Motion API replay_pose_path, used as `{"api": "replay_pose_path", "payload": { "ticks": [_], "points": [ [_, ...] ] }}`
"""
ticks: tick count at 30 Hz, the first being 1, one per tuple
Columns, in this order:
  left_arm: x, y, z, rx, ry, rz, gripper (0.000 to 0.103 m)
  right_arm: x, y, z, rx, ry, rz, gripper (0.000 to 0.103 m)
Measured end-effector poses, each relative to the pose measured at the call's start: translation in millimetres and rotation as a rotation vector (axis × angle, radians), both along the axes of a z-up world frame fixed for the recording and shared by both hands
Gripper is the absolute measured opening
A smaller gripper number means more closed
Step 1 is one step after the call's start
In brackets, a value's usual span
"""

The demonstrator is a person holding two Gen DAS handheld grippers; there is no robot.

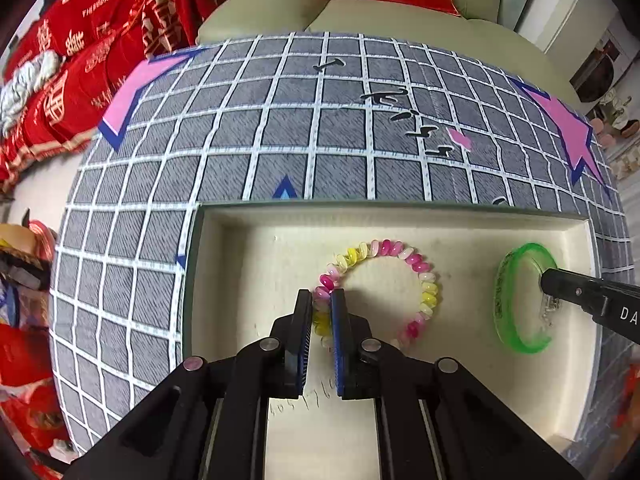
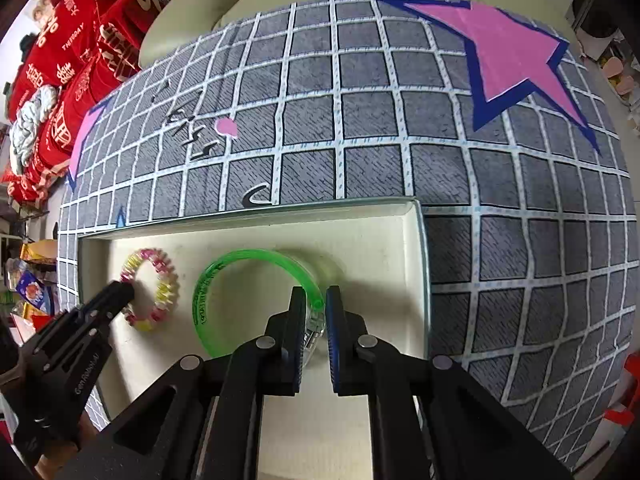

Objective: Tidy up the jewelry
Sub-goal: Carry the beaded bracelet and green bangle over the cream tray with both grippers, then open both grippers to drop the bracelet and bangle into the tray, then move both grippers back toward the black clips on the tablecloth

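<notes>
While both bracelets lie in the tray (image 1: 400,216), left fingers (image 1: 304,320) clamp the beaded bracelet (image 1: 400,252) and right fingers (image 2: 298,320) the green bangle (image 2: 256,258), presumably for placement.

Pink-yellow-white bead bracelet (image 1: 400,264); translucent green bangle (image 1: 508,312); cream tray (image 1: 248,264); grey white-grid cloth (image 1: 280,128), pink stars.

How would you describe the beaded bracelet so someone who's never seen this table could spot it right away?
On the grey grid-patterned table cover sits a shallow cream tray. Two bracelets are in it; the beaded bracelet is the one away from the big pink star, pinched by the left gripper. Unlike the smooth green bangle beside it, it is a ring of pink, yellow and white beads.
</notes>
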State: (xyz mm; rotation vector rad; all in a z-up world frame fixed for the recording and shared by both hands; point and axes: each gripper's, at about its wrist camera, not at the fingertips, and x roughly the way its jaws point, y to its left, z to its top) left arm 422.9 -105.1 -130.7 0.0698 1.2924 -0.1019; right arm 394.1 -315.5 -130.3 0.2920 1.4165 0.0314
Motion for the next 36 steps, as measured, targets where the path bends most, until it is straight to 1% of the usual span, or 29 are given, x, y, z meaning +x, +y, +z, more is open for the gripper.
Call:
{"api": "replay_pose_path", "payload": {
  "ticks": [4,6,8,9,12,14,16,17,18,19,20,21,23,25,27,28,31,33,34,36],
  "points": [
    [-1,-6,0,0.052,-0.004,-0.016,0.017,5,7,1,-0.025,-0.008,0.030,0.014],
    [0,-7,0,0.064,0.007,-0.015,0.017,7,10,2,-0.015,-0.003,0.033,0.022],
    [0,-8,3,0.060,0.005,-0.008,0.017,4,9,4,0.020,-0.008,0.019,0.048],
    [-1,-8,5,0.056,0.002,-0.002,0.017,5,9,7,0.034,-0.019,0.011,0.052],
    [-8,-4,16,0.030,-0.011,0.009,0.017,4,9,18,0.065,-0.057,-0.003,0.056],
    [-13,-1,21,0.019,-0.024,0.010,0.017,-1,6,28,0.089,-0.080,-0.019,0.062],
    [-16,0,25,0.007,-0.031,0.004,0.018,-6,4,37,0.104,-0.096,-0.034,0.062],
    [-18,0,27,0.002,-0.031,-0.001,0.024,-10,3,41,0.112,-0.104,-0.042,0.062],
    [-18,1,28,0.000,-0.030,-0.003,0.070,-13,3,44,0.116,-0.108,-0.047,0.063],
    [-19,1,30,0.010,-0.023,0.001,0.097,-17,3,48,0.121,-0.113,-0.052,0.063],
    [-23,2,37,0.028,-0.061,0.022,0.103,-18,4,50,0.122,-0.116,-0.054,0.063],
    [-26,3,42,0.028,-0.084,0.023,0.103,-22,5,54,0.123,-0.121,-0.055,0.063],
    [-30,3,48,0.005,-0.069,0.011,0.103,-28,6,57,0.119,-0.128,-0.054,0.067],
    [-36,3,54,0.009,-0.075,0.002,0.103,-38,6,61,0.116,-0.132,-0.058,0.070],
    [-49,4,63,0.016,-0.088,-0.005,0.103,-50,6,64,0.120,-0.132,-0.070,0.076],
    [-55,5,67,0.013,-0.089,-0.009,0.103,-57,3,66,0.124,-0.134,-0.075,0.081],
    [-78,13,78,0.010,-0.088,-0.025,0.103,-83,1,71,0.135,-0.139,-0.095,0.081],
    [-101,20,84,0.018,-0.094,-0.043,0.103,-98,0,73,0.136,-0.141,-0.113,0.091],
    [-109,23,85,0.022,-0.095,-0.052,0.103,-106,0,75,0.142,-0.145,-0.123,0.102],
    [-130,32,85,0.034,-0.086,-0.069,0.103,-124,-1,79,0.163,-0.165,-0.148,0.103]
  ]
}}
